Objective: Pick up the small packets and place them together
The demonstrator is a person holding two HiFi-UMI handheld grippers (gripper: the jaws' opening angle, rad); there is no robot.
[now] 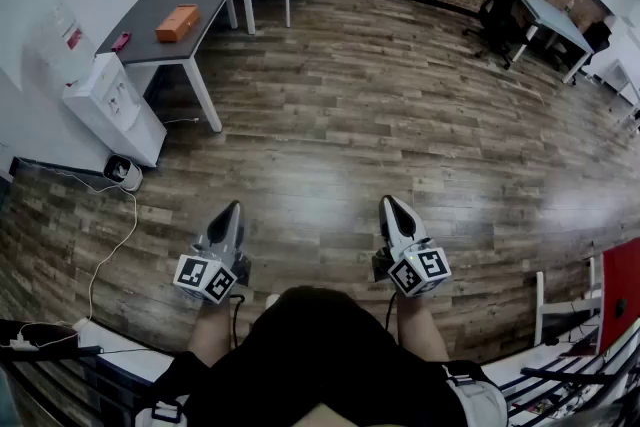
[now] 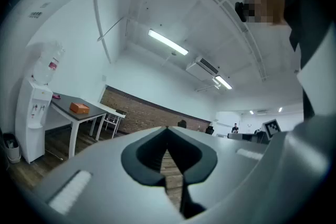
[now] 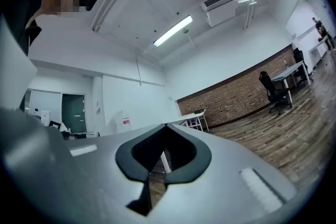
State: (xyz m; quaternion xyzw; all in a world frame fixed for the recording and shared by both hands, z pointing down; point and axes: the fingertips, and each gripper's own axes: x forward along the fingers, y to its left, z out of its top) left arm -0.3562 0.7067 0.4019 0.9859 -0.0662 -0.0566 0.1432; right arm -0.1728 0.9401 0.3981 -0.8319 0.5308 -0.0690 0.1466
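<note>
Standing over the wood floor (image 1: pixel 400 115), we hold the left tongs (image 1: pixel 231 211) and right tongs (image 1: pixel 389 206) level, both clenched on nothing. No packets show in any view. We expect them light, soft and crinkly, best pinched gently by an edge seam.

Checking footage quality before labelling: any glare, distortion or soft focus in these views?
Head view: strong fisheye bend, pale glare on the wooden floor. Left gripper view: dark vignette corners, left gripper near the lens looks soft. Right gripper view: same vignette, ceiling light blown out.
</note>
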